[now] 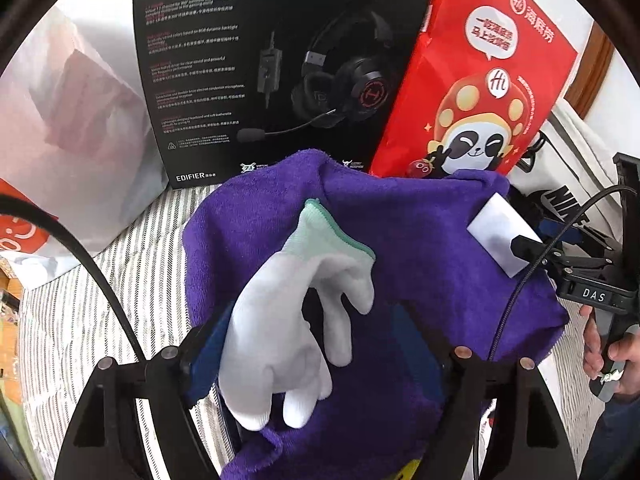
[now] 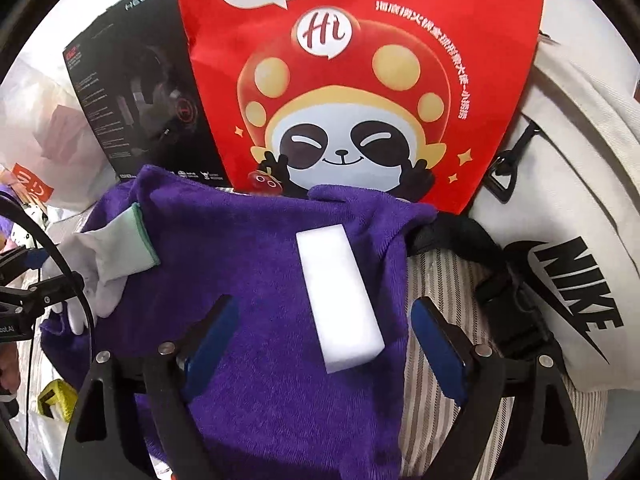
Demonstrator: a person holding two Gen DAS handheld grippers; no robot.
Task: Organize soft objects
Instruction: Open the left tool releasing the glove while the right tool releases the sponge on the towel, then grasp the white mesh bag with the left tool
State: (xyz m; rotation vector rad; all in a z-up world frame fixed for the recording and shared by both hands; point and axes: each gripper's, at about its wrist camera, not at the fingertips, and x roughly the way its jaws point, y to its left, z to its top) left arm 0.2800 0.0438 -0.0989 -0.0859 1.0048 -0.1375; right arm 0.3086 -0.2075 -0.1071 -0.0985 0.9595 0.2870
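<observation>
A purple towel [image 1: 420, 248] lies spread on the striped bed sheet [image 1: 140, 264]; it also shows in the right wrist view [image 2: 248, 264]. A white glove with a green cuff [image 1: 288, 312] lies on the towel between the open fingers of my left gripper [image 1: 316, 344], draped over the left finger; it shows at the left in the right wrist view [image 2: 108, 264]. A white sponge block [image 2: 340, 300] lies on the towel between the open fingers of my right gripper [image 2: 324, 332]. In the left wrist view the sponge [image 1: 500, 232] lies at my right gripper's tip [image 1: 532, 248].
A black headset box [image 1: 260, 72] and a red panda bag [image 1: 480, 80] stand behind the towel. A white Nike bag [image 2: 568, 208] with black straps lies at the right. A translucent plastic bag [image 1: 72, 128] is at the left.
</observation>
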